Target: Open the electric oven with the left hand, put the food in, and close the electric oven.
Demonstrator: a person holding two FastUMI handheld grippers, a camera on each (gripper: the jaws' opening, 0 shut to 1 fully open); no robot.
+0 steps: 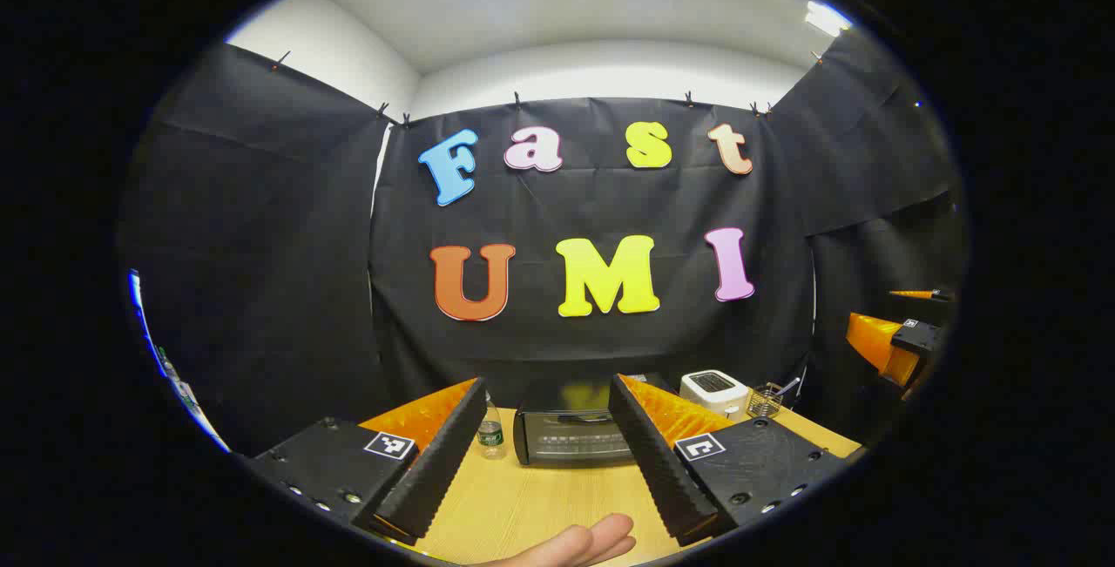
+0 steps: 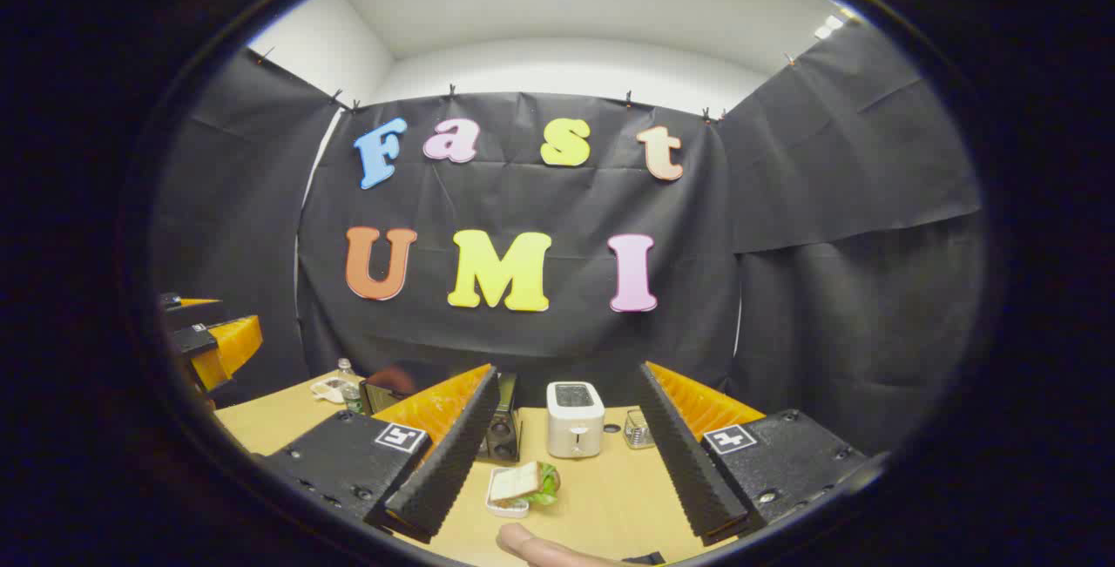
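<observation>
two grippers hang above the table [image 1: 523, 506], each with fingers spread wide and empty. left to right off the electric oven [image 1: 571, 435]: a water bottle [image 1: 491, 435] just left of it, a white toaster [image 1: 714, 391] right. the oven is a dark, glass-fronted box, door closed; probably stiff-hinged, so the left gripper [image 1: 547, 454] should take the door's top handle. the right gripper [image 2: 564, 462] faces the food [image 2: 521, 487], a soft, crushable sandwich in front of the oven; lift it by its tray.
</observation>
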